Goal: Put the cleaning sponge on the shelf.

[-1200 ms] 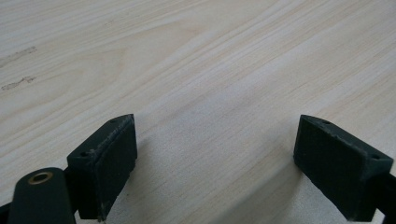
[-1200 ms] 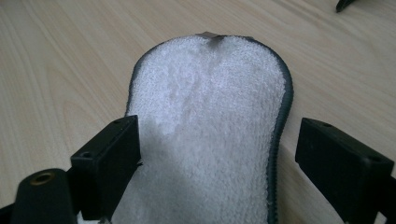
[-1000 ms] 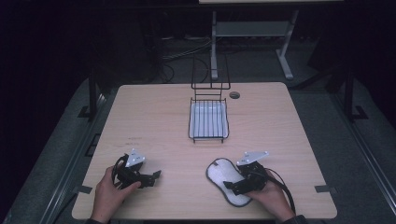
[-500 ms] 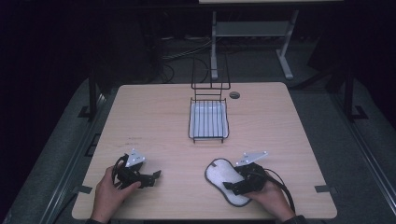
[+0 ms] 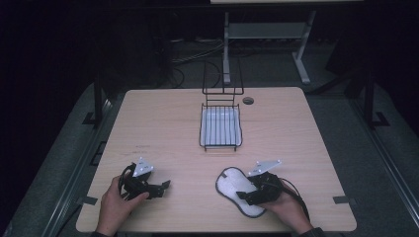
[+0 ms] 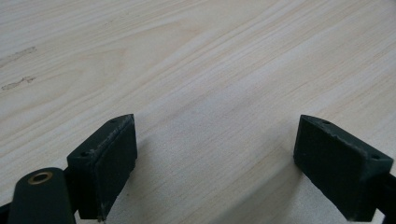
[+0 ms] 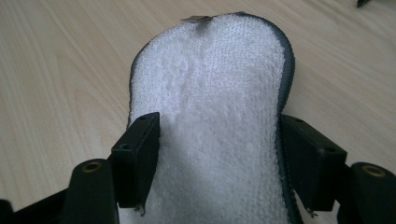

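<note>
While the left gripper [image 5: 157, 187] rests open on bare table [image 5: 158, 128] at eight o'clock, the right gripper [image 5: 245, 193], open at five o'clock, straddles a white fleecy insole [image 7: 210, 107]; its long axis runs straight ahead between those jaws.

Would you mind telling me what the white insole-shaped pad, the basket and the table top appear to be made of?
The pad looks like white fleecy textile with a dark stitched edge: nubby pile, probably synthetic. The basket looks like thin black wire, likely coated metal, with a pale liner of unclear material. The table top shows pale matte wood grain, possibly laminate.
</note>
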Available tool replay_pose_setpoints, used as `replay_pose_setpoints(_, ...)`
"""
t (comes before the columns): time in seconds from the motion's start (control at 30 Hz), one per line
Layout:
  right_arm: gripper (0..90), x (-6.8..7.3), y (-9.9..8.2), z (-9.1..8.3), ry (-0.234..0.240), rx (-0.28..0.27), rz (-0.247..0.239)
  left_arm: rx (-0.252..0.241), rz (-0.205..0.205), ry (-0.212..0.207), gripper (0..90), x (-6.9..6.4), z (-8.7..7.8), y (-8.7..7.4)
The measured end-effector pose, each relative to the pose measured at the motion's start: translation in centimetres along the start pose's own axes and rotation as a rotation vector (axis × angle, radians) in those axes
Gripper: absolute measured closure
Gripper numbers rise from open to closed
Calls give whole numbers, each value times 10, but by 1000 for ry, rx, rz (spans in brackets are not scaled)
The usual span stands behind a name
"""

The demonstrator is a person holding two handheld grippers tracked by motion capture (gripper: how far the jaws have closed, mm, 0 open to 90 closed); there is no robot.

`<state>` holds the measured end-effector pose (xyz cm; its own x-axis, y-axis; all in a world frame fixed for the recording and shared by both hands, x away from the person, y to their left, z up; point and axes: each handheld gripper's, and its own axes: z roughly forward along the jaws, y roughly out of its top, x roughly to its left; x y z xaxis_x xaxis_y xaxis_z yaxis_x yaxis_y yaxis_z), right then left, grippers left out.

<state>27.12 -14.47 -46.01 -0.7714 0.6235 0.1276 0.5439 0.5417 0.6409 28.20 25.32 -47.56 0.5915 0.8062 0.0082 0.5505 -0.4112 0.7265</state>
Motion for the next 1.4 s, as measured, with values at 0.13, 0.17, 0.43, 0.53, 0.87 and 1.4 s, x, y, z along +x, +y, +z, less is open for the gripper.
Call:
replay_pose_setpoints(0.13,370,-1,1,-3,-7,-7,-6,0,0,0,127,0,0,0)
replay_pose_setpoints(0.17,370,-1,1,-3,-7,-7,-6,0,0,0,127,0,0,0)
replay_pose_setpoints(0.43,491,-4,3,-12,-13,-36,-13,0,0,0,127,0,0,0)
replay_pose_setpoints(0.53,531,-5,4,-15,-15,-43,-7,0,0,0,127,0,0,0)
replay_pose_setpoints(0.87,648,-11,6,-24,18,-82,2,0,0,0,127,0,0,0)
replay_pose_setpoints(1.4,788,-18,8,-41,72,-159,20,0,1,0,127,0,0,0)
